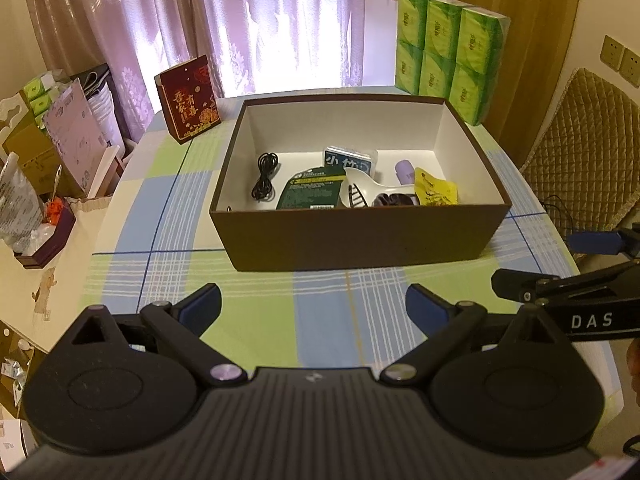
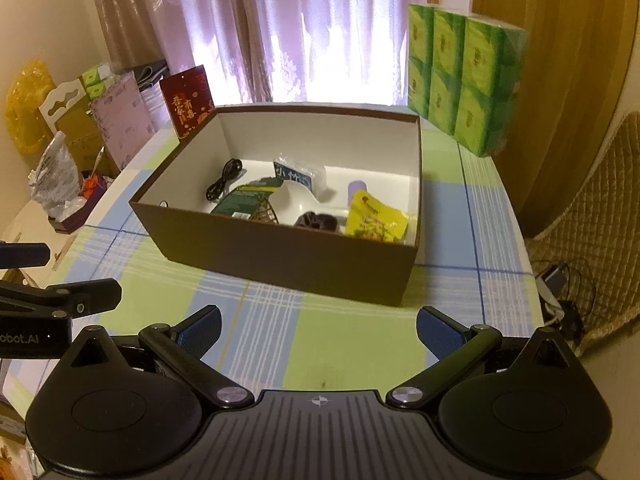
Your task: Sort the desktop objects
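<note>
Left gripper [image 1: 313,308]: hovers low over the near edge of the bench, fingers spread wide, nothing between them.
Right gripper [image 2: 318,326]: level with it and just beside it, fingers equally spread and empty.
Bench [image 1: 256,320]: covered in a green, blue and white checked cloth; the strip between the grippers and the box carries nothing loose that I can see.
Box [image 1: 360,240]: brown outside, white inside, open-topped, sitting mid-bench; the sorted things lie on its floor.
Cable [image 1: 265,182]: black, coiled, at the left of the box; probably light and floppy, best pinched across the bundle.
Green card pack [image 1: 312,194]: flat and likely stiff; take it by an edge.
White scoop [image 1: 366,188]: rigid plastic by the look, smooth, may slip; the handle is the sensible hold.
Yellow sachet [image 2: 376,220]: soft, crinkly pouch at the right; a corner pinch should do.
Lilac cylinder [image 1: 405,172]: small and round, likely to roll.
Dark item [image 2: 318,220]: beside the scoop, too dim to identify.
Red card box [image 1: 188,98]: upright behind the box, to its left.
Tissue packs [image 1: 452,52]: green, stacked at the far right.
Progress: sorting appears finished or nearly so.
</note>
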`<control>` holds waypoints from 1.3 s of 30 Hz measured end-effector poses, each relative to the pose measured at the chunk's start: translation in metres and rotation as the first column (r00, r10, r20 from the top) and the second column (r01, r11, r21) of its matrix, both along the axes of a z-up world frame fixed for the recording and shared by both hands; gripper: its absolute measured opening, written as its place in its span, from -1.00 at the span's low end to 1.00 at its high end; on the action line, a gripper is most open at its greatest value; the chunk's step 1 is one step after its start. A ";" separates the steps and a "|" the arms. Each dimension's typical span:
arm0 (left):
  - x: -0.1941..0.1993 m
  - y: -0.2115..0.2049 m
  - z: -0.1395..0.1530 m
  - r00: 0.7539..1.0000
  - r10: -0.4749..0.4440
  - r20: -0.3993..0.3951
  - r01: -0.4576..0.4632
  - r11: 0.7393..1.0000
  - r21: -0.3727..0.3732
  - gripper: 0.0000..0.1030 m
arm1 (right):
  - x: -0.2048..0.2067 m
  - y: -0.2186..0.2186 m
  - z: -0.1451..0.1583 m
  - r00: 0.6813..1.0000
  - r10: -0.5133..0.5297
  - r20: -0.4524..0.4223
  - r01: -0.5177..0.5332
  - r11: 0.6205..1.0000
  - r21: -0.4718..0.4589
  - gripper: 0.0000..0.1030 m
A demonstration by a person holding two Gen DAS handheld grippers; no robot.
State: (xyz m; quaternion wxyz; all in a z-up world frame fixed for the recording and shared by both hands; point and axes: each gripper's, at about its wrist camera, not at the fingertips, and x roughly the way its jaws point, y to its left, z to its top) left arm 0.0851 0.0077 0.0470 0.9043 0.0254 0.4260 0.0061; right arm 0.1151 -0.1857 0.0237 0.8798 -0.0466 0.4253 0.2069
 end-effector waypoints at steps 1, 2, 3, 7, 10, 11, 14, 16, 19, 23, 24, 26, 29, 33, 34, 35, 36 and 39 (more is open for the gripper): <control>-0.002 0.000 0.000 1.000 0.000 -0.001 0.000 1.000 -0.001 0.89 | -0.002 -0.001 -0.001 1.000 -0.003 -0.003 0.003 1.000 0.003 0.96; -0.003 -0.001 0.000 1.000 0.001 -0.003 -0.001 1.000 -0.004 0.89 | -0.004 -0.002 -0.001 1.000 -0.005 -0.004 0.005 1.000 0.006 0.96; -0.006 0.000 -0.001 1.000 0.001 -0.004 -0.001 1.000 -0.007 0.89 | -0.006 -0.003 -0.001 1.000 -0.007 -0.005 0.007 1.000 0.008 0.96; -0.014 -0.001 -0.002 1.000 0.004 -0.007 -0.004 1.000 -0.010 0.90 | -0.011 -0.005 -0.004 1.000 -0.008 -0.014 0.008 1.000 0.010 0.96; -0.019 -0.001 -0.005 1.000 0.010 -0.015 -0.010 1.000 -0.009 0.91 | -0.016 -0.005 -0.006 1.000 -0.006 -0.022 0.006 1.000 0.007 0.96; -0.021 0.000 -0.006 1.000 0.013 -0.017 -0.013 1.000 -0.009 0.91 | -0.018 -0.005 -0.006 1.000 -0.004 -0.023 0.005 1.000 0.008 0.96; -0.026 0.000 -0.008 1.000 0.018 -0.022 -0.018 1.000 -0.009 0.91 | -0.022 -0.005 -0.006 1.000 0.000 -0.021 0.000 1.000 0.007 0.96; -0.029 0.001 -0.009 0.999 0.021 -0.024 -0.022 1.000 -0.009 0.91 | -0.026 -0.004 -0.006 1.000 0.002 -0.017 -0.002 1.000 0.004 0.96; -0.035 0.001 -0.009 0.999 0.029 -0.020 -0.029 1.000 -0.008 0.91 | -0.030 -0.002 -0.004 1.000 0.009 -0.011 -0.009 1.000 0.000 0.96; -0.042 0.004 -0.010 0.999 0.053 -0.004 -0.053 0.999 -0.003 0.91 | -0.037 0.001 -0.002 1.000 0.022 0.002 -0.022 1.000 -0.004 0.96; -0.043 0.005 -0.010 0.998 0.060 0.001 -0.060 0.998 0.001 0.91 | -0.039 0.001 -0.001 1.000 0.025 0.004 -0.025 1.000 -0.005 0.96; -0.046 0.006 -0.011 0.998 0.066 0.004 -0.066 0.998 0.006 0.91 | -0.041 0.002 -0.001 1.000 0.031 0.005 -0.031 0.999 -0.006 0.96; -0.051 0.006 -0.011 0.998 0.070 0.011 -0.070 0.997 0.013 0.91 | -0.043 0.003 -0.001 0.999 0.037 0.006 -0.037 0.999 -0.007 0.96; -0.055 0.005 -0.012 0.997 0.074 0.016 -0.074 0.997 0.013 0.91 | -0.047 0.003 -0.001 0.999 0.044 0.006 -0.043 0.999 -0.009 0.96; -0.056 0.005 -0.013 0.997 0.074 0.016 -0.074 0.997 0.014 0.91 | -0.048 0.003 -0.002 0.999 0.045 0.005 -0.045 0.999 -0.009 0.96; -0.056 0.005 -0.013 0.997 0.074 0.015 -0.075 0.997 0.014 0.91 | -0.048 0.002 -0.002 0.999 0.046 0.004 -0.046 0.999 -0.009 0.96; -0.057 0.004 -0.014 0.997 0.075 0.014 -0.076 0.997 0.015 0.91 | -0.049 0.002 -0.003 0.999 0.046 0.002 -0.046 0.999 -0.009 0.96; -0.057 0.003 -0.015 0.997 0.078 0.012 -0.078 0.997 0.014 0.91 | -0.049 0.001 -0.004 0.999 0.048 -0.002 -0.048 0.999 -0.011 0.96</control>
